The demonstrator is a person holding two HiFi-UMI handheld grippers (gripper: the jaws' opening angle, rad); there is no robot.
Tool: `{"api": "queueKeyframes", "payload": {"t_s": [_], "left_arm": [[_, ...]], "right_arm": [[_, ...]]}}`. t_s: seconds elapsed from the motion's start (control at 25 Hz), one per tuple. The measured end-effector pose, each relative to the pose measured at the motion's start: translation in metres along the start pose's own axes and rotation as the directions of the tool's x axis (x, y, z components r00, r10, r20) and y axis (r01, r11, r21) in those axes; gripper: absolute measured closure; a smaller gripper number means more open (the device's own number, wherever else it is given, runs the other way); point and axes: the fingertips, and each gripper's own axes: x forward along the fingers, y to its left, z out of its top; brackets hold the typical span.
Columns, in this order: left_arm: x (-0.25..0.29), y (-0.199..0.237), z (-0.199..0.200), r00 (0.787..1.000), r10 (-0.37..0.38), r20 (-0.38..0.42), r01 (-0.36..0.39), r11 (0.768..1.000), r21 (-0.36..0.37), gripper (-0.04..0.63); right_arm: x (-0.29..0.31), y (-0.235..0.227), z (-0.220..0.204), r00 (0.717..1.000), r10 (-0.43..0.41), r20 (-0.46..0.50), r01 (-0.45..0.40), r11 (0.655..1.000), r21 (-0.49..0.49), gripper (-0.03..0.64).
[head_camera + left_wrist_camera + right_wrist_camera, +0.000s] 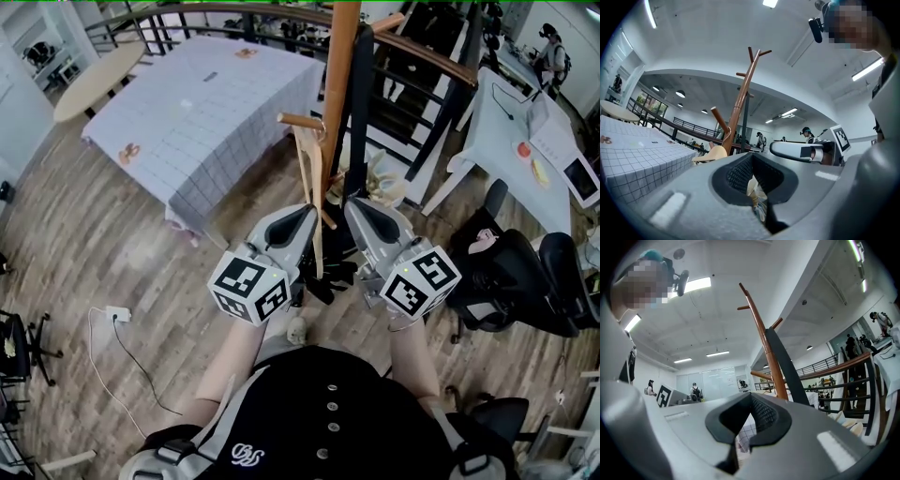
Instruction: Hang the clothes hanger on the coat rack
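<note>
The wooden coat rack (339,84) rises just ahead of me. A pale wooden clothes hanger (312,178) hangs by its hook from a short peg (298,120) on the rack's left side and reaches down between my two grippers. My left gripper (307,214) sits just left of the hanger's lower part, jaws shut, nothing gripped. My right gripper (353,206) is just right of it, also shut and empty. In the left gripper view the rack (740,93) and one pale end of the hanger (712,153) show beyond the shut gripper (751,161). The right gripper view shows the rack (764,343) above its shut gripper (749,401).
A table with a checked cloth (206,103) stands at the back left, with a round table (98,80) beyond it. A dark stair railing (422,52) runs behind the rack. A white desk (511,141) and black office chairs (525,281) are on the right. A cable (117,314) lies on the wooden floor.
</note>
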Motion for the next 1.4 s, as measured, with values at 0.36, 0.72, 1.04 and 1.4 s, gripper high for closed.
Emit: {"api": "queueKeyframes", "payload": {"t_s": [0.36,0.72,1.04,1.4], "left_arm": [[-0.002,0.005,-0.011,0.998,0.015,-0.057,-0.014,1.0,0.024,0.597],[0.0,0.011,-0.005,0.999,-0.001,-0.036,0.001,1.0,0.001,0.597],[0.004,0.015,-0.002,0.999,-0.013,-0.036,0.013,1.0,-0.006,0.597],[0.007,0.018,-0.004,0.999,-0.022,-0.043,0.022,1.0,-0.01,0.597]], "right_arm": [[0.002,0.005,-0.007,0.999,0.037,-0.036,-0.038,0.998,-0.048,0.617],[0.006,-0.002,-0.006,0.999,0.025,-0.048,-0.029,0.996,-0.089,0.617],[0.012,-0.014,-0.014,0.996,-0.018,-0.092,0.008,0.995,-0.104,0.617],[0.015,-0.008,-0.021,0.992,-0.001,-0.128,-0.015,0.992,-0.124,0.617]]}}
